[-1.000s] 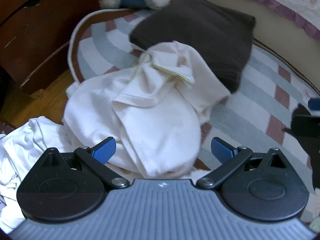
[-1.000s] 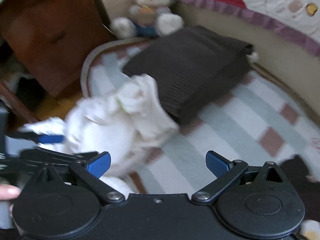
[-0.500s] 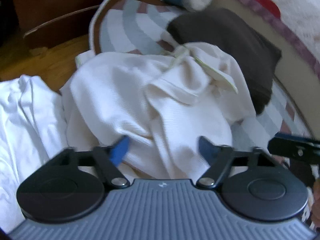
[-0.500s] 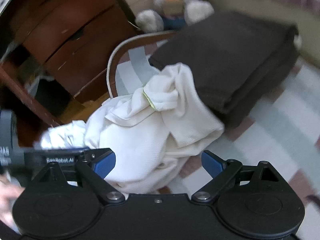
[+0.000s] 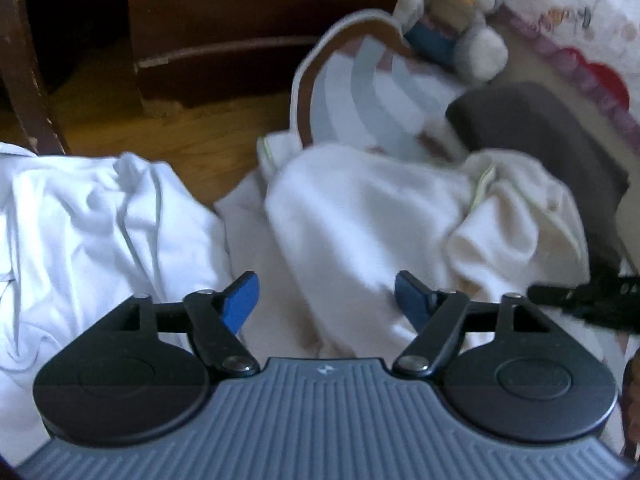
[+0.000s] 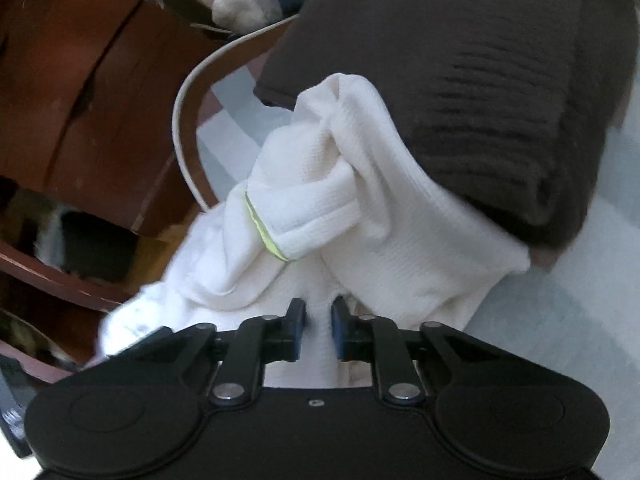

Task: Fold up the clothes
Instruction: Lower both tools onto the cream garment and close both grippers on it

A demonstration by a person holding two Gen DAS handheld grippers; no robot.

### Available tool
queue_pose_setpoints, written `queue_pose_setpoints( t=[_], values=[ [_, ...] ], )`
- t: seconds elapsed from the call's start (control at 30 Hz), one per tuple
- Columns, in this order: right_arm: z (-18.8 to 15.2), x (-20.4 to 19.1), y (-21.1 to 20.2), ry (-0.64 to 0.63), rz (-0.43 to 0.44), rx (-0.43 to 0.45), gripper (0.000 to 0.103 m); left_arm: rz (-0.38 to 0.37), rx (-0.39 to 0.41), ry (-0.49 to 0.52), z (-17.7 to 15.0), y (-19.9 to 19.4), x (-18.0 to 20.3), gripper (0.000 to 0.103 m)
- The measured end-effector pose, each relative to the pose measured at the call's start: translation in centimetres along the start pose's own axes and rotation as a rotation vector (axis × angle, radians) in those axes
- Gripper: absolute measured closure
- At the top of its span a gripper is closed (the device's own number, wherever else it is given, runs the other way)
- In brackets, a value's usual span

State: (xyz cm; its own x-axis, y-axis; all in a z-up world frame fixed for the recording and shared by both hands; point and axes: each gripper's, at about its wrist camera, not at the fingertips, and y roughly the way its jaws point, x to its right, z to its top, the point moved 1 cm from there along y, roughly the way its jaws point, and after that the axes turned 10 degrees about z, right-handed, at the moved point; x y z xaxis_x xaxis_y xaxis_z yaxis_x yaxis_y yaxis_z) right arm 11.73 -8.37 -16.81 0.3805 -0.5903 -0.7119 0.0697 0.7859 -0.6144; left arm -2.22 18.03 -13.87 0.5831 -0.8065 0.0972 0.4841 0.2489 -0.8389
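Note:
A crumpled cream knit garment (image 5: 372,216) with a yellow-green trimmed cuff lies on the striped mat, against a folded dark brown sweater (image 5: 552,136). My left gripper (image 5: 326,300) is open, its blue pads apart just above the near edge of the cream garment. My right gripper (image 6: 318,324) is shut on a fold of the same cream garment (image 6: 328,216), with the cuff bunched just ahead of its fingers. The brown sweater (image 6: 480,72) lies beyond it. The right gripper's black body shows at the right edge of the left wrist view (image 5: 588,304).
A bright white garment (image 5: 92,232) lies bunched at the left. The striped mat (image 5: 368,80) has a curved white rim. A grey plush rabbit (image 5: 456,12) sits behind it. Dark wooden furniture (image 6: 80,92) and wooden floor (image 5: 160,120) are to the left.
My right gripper has moved down onto the cream garment and shut on a fold of it. My left gripper has swung left, bringing the white garment and floor into view, still open.

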Motion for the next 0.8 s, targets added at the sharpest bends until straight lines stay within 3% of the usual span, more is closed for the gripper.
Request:
queue_pose_setpoints(
  t=[0.03, 0.1, 0.17, 0.2, 0.27, 0.3, 0.33, 0.4, 0.47, 0.63, 0.8],
  values=[
    [-0.1, -0.3, 0.0, -0.029, -0.012, 0.008, 0.085, -0.025, -0.024, -0.018, -0.1, 0.6, -0.3, 0.027],
    [-0.3, -0.7, -0.1, -0.048, -0.04, 0.013, 0.073, -0.117, -0.088, -0.085, -0.3, 2.1, -0.8, 0.025],
    [-0.5, -0.8, -0.3, -0.064, -0.079, 0.008, 0.035, -0.194, -0.16, -0.165, -0.4, 3.9, -1.0, 0.017],
    [-0.7, -0.8, -0.4, -0.077, -0.101, 0.004, 0.029, -0.218, -0.176, -0.199, -0.5, 4.5, -0.9, 0.017],
    [-0.8, -0.3, -0.3, -0.071, -0.059, -0.012, 0.017, -0.264, -0.161, -0.221, -0.5, 5.3, -0.4, 0.019],
    [-0.8, 0.3, 0.0, -0.036, -0.013, -0.035, 0.016, -0.273, -0.132, -0.207, -0.6, 5.3, 0.0, 0.025],
    [-0.8, 1.3, 0.3, 0.019, 0.023, -0.059, 0.016, -0.28, -0.108, -0.188, -0.7, 5.3, 0.5, 0.054],
    [-0.8, 3.0, 1.1, 0.104, 0.077, -0.066, 0.017, -0.269, -0.089, -0.113, -0.9, 5.0, 1.8, 0.079],
    [-1.2, 3.0, 1.1, 0.09, 0.155, -0.051, 0.057, -0.232, -0.051, -0.032, -0.9, 3.8, 3.4, 0.083],
    [-2.2, 2.6, -1.3, 0.081, 0.296, 0.025, 0.076, -0.399, 0.003, -0.045, -0.3, 0.5, 4.7, 0.086],
    [-2.8, 1.7, -6.8, 0.087, 0.405, 0.158, 0.078, -0.537, 0.066, -0.019, 0.8, -3.7, 7.6, 0.087]
  ],
)
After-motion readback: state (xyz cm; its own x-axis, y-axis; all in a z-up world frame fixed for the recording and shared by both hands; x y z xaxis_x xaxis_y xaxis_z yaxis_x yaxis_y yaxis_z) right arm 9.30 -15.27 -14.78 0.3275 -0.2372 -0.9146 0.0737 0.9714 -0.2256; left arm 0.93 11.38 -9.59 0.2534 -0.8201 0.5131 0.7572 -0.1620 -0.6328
